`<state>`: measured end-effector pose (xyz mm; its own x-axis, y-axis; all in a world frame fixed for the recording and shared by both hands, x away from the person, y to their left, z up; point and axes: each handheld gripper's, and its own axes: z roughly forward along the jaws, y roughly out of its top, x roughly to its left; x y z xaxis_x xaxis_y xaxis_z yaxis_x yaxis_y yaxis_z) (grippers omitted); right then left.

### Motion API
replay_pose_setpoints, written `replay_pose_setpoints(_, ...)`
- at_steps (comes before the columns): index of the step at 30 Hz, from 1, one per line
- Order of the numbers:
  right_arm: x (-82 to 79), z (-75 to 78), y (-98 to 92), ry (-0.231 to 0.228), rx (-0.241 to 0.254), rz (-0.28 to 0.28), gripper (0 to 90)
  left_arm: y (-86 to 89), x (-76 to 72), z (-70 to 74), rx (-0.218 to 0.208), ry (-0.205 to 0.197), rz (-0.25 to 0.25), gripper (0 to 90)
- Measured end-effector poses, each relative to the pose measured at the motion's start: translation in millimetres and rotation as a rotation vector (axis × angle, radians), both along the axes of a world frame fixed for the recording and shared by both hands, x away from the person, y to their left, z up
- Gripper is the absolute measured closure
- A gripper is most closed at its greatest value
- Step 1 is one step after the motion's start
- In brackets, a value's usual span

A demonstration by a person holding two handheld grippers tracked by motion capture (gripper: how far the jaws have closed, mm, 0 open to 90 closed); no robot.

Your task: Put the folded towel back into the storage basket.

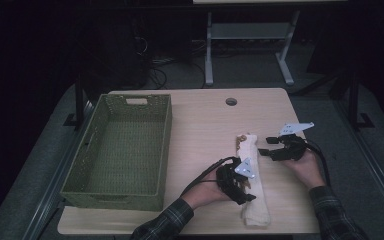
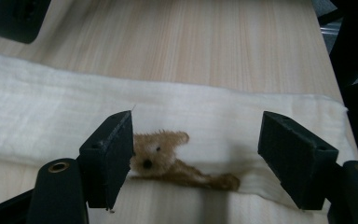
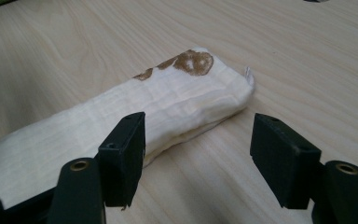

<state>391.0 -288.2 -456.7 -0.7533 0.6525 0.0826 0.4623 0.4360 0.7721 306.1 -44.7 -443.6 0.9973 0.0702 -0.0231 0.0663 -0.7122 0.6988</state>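
Observation:
A long folded cream cloth (image 1: 254, 210) with brown bear prints lies lengthwise on the wooden table (image 1: 205, 120), right of centre. My left gripper (image 1: 247, 187) hovers over its near half, open. In the left gripper view the jaws of the left gripper (image 2: 196, 149) stand wide on either side of a bear print (image 2: 161, 156) on the cloth (image 2: 214, 107), apart from it. My right gripper (image 1: 266, 146) is just right of the cloth's far end, open. The right gripper view has the right gripper (image 3: 198, 149) at the folded end of the cloth (image 3: 168, 102), with nothing between its pads.
A green woven basket (image 1: 165, 150) stands empty on the left half of the table. A round cable hole (image 1: 231, 101) sits near the far edge. A dark part of the other gripper (image 2: 14, 18) shows at the top left of the left gripper view.

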Motion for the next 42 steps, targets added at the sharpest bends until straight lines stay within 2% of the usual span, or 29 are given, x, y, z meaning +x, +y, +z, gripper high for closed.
replay_pose_setpoints(5,0.0,0.6,-0.9,-0.006,0.0,0.0,35.4,-9.6,2.7,-10.0,0.028,0.003,-0.033,23.4)
replay_pose_setpoints(8,-0.2,0.7,-0.9,0.002,0.001,-0.006,35.3,-12.6,4.8,-18.5,0.059,0.022,-0.032,20.9)
replay_pose_setpoints(9,0.6,0.1,-1.5,-0.008,-0.01,0.001,35.4,-12.9,5.8,-20.6,0.075,0.015,-0.038,20.5)
replay_pose_setpoints(15,0.2,0.8,-1.6,-0.006,-0.003,0.001,35.3,-13.4,3.6,-22.4,0.078,-0.003,-0.026,22.3)
replay_pose_setpoints(18,-0.2,1.4,-2.0,-0.006,0.0,-0.002,35.3,-11.3,4.0,-21.1,0.069,-0.001,-0.016,31.6)
replay_pose_setpoints(20,-0.3,1.4,-1.9,-0.015,-0.002,0.002,35.3,-9.7,4.5,-20.2,0.06,0.001,-0.008,44.5)
replay_pose_setpoints(21,-0.5,1.4,-1.8,-0.013,-0.001,0.001,35.3,-8.8,5.0,-20.1,0.058,-0.003,-0.005,54.3)
replay_pose_setpoints(22,-0.5,1.4,-1.8,-0.013,-0.001,0.001,35.3,-8.3,4.9,-20.1,0.053,-0.002,0.0,54.3)
replay_pose_setpoints(24,-0.5,1.4,-1.7,-0.014,0.002,0.003,35.3,-7.8,4.6,-19.7,0.052,-0.001,0.0,65.5)
replay_pose_setpoints(27,-0.3,1.4,-1.6,-0.013,0.001,0.008,35.4,-7.9,2.9,-19.7,0.045,0.002,0.008,75.9)
replay_pose_setpoints(31,-1.7,3.4,-1.1,-0.015,0.023,0.028,34.9,-5.5,1.2,-19.7,0.037,0.013,0.026,78.4)
replay_pose_setpoints(37,-2.8,9.8,4.5,-0.03,0.027,0.123,33.6,6.6,-3.5,-15.9,0.042,0.052,0.043,78.6)
replay_pose_setpoints(42,-0.2,15.0,16.7,-0.017,0.038,0.203,34.3,20.5,-10.8,-10.1,0.036,0.08,0.055,78.5)
